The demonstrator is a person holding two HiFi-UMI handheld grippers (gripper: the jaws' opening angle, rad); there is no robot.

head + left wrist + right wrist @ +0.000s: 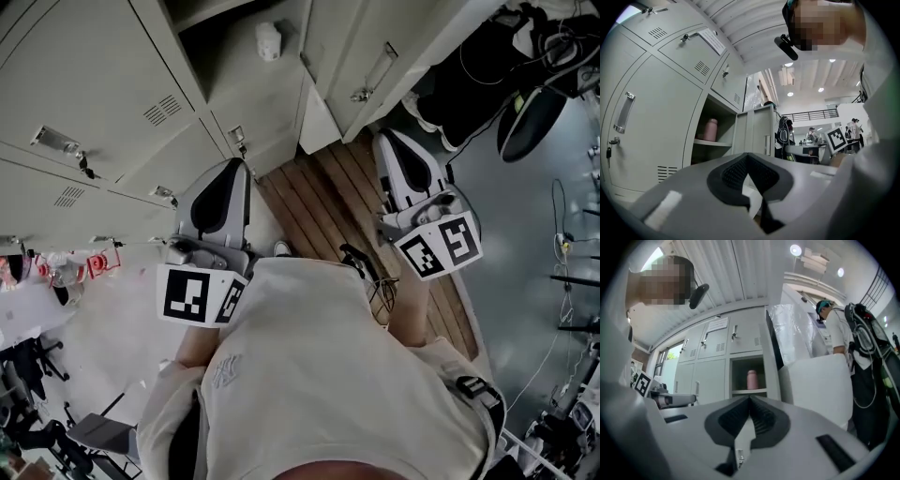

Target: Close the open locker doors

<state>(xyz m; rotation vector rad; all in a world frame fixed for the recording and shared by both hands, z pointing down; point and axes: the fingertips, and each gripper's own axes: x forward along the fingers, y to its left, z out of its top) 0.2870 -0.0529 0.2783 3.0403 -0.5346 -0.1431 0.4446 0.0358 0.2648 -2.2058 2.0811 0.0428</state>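
My left claw (748, 157) and right claw (750, 399) are both pinched shut, empty. The pale grey metal locker door (818, 385) stands open.

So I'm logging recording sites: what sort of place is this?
Probably a locker corner inside a large workshop or lab hall: a bank of grey metal lockers, one open with a pink bottle inside, and a high ceiling with a railed gallery behind.
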